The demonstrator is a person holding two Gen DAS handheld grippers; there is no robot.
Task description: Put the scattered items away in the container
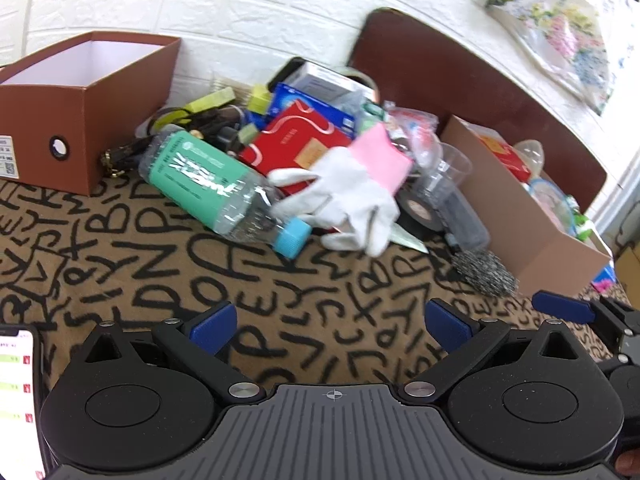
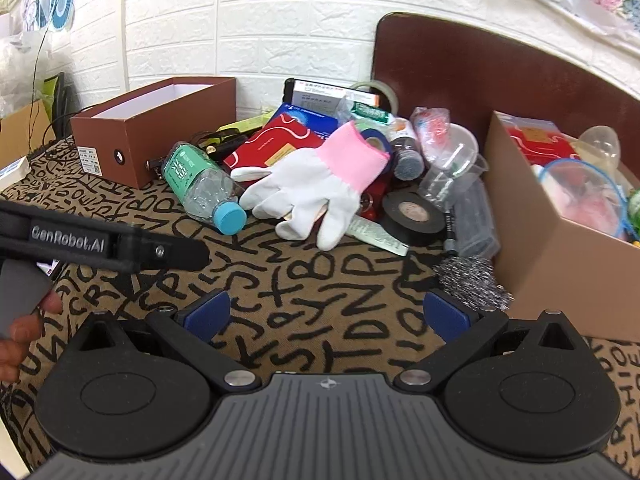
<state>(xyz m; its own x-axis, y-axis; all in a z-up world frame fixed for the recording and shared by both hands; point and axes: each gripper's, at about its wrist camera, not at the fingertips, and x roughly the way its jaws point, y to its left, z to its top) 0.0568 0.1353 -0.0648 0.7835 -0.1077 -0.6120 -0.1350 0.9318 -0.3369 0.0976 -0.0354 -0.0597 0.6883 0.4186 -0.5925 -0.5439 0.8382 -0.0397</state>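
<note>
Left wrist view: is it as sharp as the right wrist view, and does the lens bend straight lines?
Left wrist view: motion blur smears the white glove and the bottle. Right wrist view: sharper, the glove has clean edges and the black tape roll is crisp. Both views: fisheye curves the brick wall lines and darkens the corners.

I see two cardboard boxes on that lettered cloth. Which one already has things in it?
The tan box on the right, filled with a red packet and plastic items. The darker brown shoebox on the left, with a round hole in its end, shows only bare white lining.
</note>
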